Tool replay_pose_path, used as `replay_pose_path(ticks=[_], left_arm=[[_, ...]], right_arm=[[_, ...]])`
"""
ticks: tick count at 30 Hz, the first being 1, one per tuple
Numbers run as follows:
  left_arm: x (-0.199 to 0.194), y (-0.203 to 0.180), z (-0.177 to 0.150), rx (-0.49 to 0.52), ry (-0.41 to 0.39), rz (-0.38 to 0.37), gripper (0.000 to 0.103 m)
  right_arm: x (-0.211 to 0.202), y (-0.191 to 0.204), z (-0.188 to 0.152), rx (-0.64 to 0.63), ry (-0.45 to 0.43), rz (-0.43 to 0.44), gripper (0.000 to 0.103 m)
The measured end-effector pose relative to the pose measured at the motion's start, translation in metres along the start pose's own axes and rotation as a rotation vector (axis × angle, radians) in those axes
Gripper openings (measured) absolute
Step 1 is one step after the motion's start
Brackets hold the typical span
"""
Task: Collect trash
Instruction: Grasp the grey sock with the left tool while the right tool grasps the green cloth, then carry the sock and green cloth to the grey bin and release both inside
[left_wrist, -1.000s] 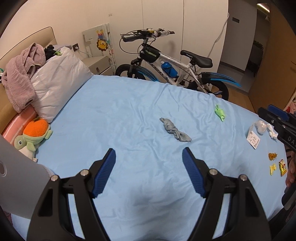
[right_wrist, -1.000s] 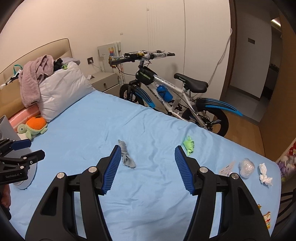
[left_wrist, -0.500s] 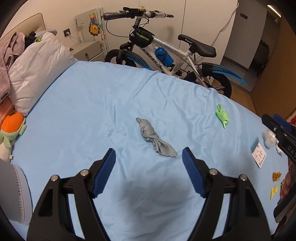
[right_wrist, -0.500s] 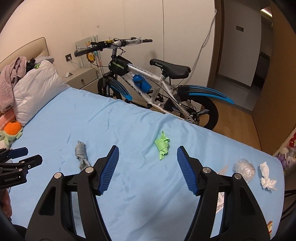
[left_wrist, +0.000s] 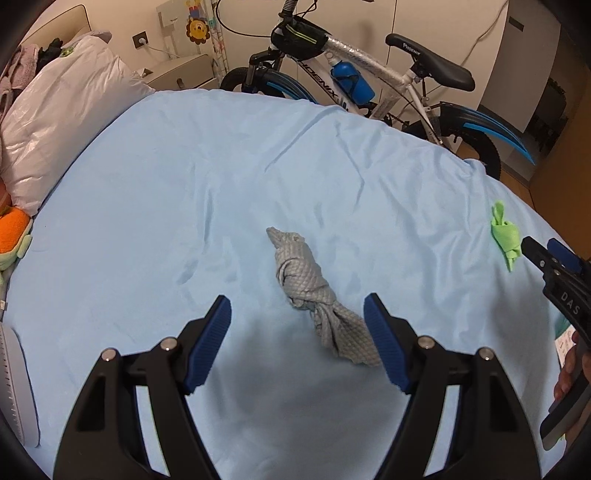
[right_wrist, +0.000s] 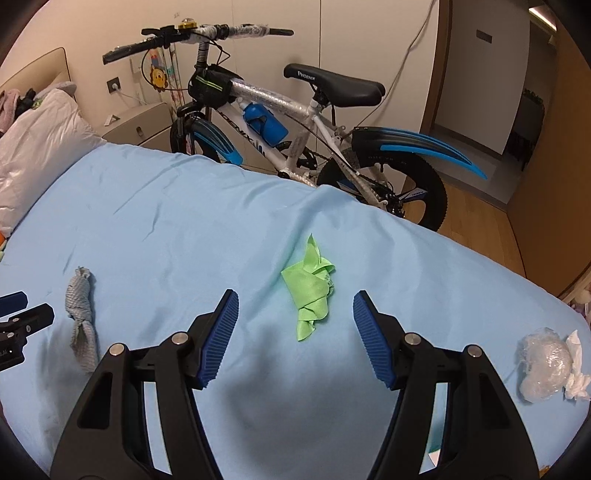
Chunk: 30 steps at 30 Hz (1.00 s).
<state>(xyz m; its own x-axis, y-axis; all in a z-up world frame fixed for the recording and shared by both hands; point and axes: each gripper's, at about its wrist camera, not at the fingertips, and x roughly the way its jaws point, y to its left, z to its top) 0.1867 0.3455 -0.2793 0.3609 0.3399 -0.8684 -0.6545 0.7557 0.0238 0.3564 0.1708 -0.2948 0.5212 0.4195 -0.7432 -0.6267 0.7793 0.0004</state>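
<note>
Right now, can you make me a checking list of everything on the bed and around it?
Surface: light blue bedsheet, wrinkled.
Job's things: knotted grey cloth and knotted green cloth lying on the sheet; clear plastic wad touching a white tissue near the bed's edge.
Clutter: white pillow, orange plush toy beside it.
Grippers: left gripper open, grey cloth's tail by one of its fingers; right gripper open, facing the green cloth, holding nothing.
Cables: white cord hanging down the wall.
Surroundings: bicycle beside the bed, nightstand, doorway.
</note>
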Motion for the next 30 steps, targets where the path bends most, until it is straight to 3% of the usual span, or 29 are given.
replay_pose_path(ticks=[6, 8, 9, 14, 16, 23, 30], left_arm=[[0.034, -0.009, 0.001, 0.017, 0.024, 0.015, 0.073], [0.043, -0.013, 0.001, 0.037, 0.028, 0.017, 0.067], [0.047, -0.015, 0.0, 0.047, 0.032, 0.015, 0.059], [0.058, -0.022, -0.002, 0.093, 0.013, 0.017, 0.039], [0.056, -0.021, -0.001, 0.093, -0.001, -0.006, 0.033], [0.046, -0.027, -0.001, 0.114, -0.038, -0.11, 0.028], [0.029, -0.033, -0.006, 0.14, -0.047, -0.149, 0.028]], right_arm=[[0.034, -0.004, 0.0, 0.001, 0.025, -0.013, 0.062], [0.043, -0.007, 0.001, 0.004, 0.033, -0.013, 0.059], [0.046, -0.007, 0.001, 0.005, 0.039, -0.012, 0.057], [0.061, -0.006, -0.002, -0.016, 0.076, 0.008, 0.029], [0.06, -0.003, -0.002, -0.038, 0.069, 0.01, 0.026], [0.043, 0.008, -0.006, -0.042, 0.038, 0.05, 0.025], [0.011, 0.023, -0.013, -0.058, 0.031, 0.089, 0.025]])
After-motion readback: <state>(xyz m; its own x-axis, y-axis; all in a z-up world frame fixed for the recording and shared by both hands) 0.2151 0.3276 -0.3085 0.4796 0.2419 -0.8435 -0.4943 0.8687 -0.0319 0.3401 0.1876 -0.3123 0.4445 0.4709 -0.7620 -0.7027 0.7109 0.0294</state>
